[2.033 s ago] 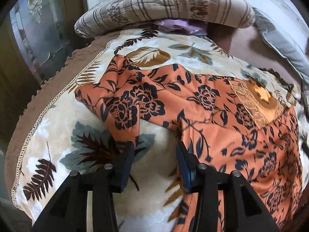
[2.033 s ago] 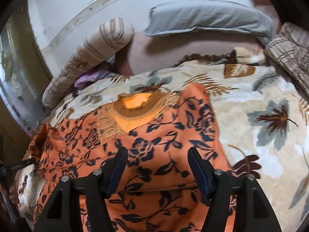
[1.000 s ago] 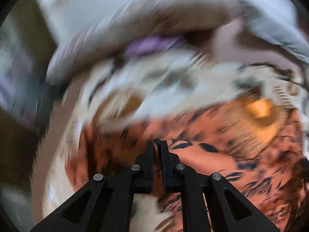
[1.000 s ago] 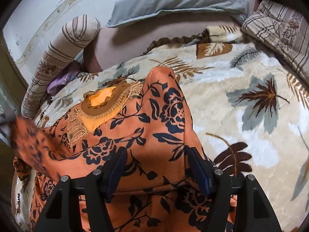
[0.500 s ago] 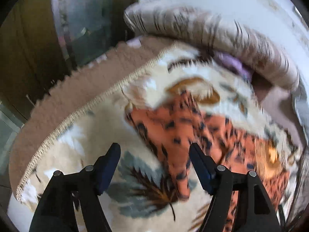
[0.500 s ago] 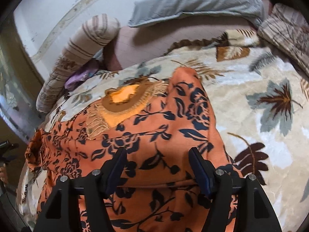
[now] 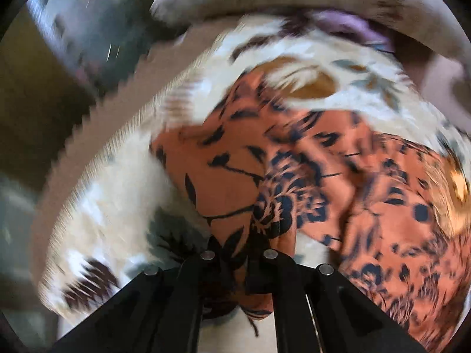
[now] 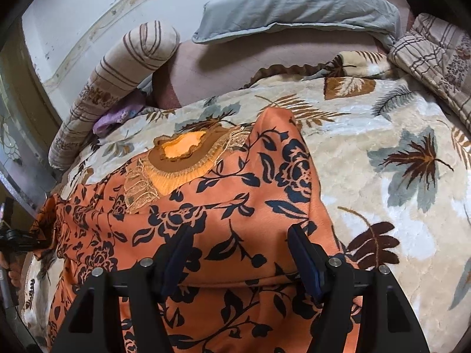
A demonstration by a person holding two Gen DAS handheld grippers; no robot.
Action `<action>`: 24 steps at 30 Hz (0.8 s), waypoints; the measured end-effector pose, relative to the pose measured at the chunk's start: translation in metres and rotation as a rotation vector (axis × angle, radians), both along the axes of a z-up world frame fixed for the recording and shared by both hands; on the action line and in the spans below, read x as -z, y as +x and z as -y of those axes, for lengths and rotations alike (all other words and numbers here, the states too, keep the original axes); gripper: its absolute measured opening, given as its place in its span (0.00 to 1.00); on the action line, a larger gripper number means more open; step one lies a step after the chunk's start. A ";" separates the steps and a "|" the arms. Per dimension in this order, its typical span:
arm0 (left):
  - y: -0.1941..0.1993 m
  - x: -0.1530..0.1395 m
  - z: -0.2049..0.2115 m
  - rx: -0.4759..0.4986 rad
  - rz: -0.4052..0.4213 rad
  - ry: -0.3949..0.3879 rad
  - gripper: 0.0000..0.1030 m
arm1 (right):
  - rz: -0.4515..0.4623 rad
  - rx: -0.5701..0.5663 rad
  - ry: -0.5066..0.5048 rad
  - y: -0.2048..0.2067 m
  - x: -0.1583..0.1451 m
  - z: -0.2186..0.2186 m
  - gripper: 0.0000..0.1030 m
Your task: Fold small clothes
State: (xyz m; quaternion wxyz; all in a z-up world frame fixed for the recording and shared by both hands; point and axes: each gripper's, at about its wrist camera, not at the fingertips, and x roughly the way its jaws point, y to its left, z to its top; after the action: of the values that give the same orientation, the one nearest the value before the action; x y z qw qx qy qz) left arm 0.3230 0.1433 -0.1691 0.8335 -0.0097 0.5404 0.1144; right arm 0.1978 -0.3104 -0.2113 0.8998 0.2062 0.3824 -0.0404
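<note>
An orange dress with a dark blue flower print (image 8: 235,211) lies spread on a cream leaf-patterned blanket (image 8: 382,135); its gold embroidered neckline (image 8: 179,158) faces up. In the blurred left wrist view my left gripper (image 7: 240,253) is shut on the dress's sleeve (image 7: 235,182), which bunches between the fingers. My right gripper (image 8: 240,244) is open and hovers just above the dress's body, holding nothing. The left gripper also shows at the far left edge of the right wrist view (image 8: 17,238).
A striped bolster (image 8: 117,79) and a grey pillow (image 8: 294,8) lie at the head of the bed. A striped quilt (image 8: 435,56) lies at the far right. A purple cloth (image 8: 117,116) is tucked by the bolster. The bed's left edge (image 7: 97,123) drops off.
My left gripper, open half a second ago, has closed on the sleeve and is moving fast. The right gripper has stayed open over the dress.
</note>
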 end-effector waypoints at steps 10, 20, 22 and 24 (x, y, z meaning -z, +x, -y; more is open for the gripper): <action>-0.027 -0.147 0.177 0.471 0.051 -0.210 0.04 | 0.026 0.087 0.098 -0.009 -0.005 0.030 0.68; -0.017 -0.180 0.367 0.825 -0.089 -0.353 0.32 | 0.035 0.237 0.207 -0.017 -0.003 0.075 0.68; -0.013 -0.179 0.376 0.817 -0.089 -0.383 0.65 | 0.053 0.269 0.282 -0.021 0.000 0.091 0.68; -0.014 -0.183 0.371 0.811 -0.034 -0.395 0.66 | 0.073 0.296 0.346 -0.024 0.002 0.104 0.73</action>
State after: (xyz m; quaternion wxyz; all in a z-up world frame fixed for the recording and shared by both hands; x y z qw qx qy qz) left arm 0.3088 -0.2277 0.0143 0.7841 0.0458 0.5256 -0.3269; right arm 0.1734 -0.4141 -0.2130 0.8483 0.4129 0.3165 -0.0985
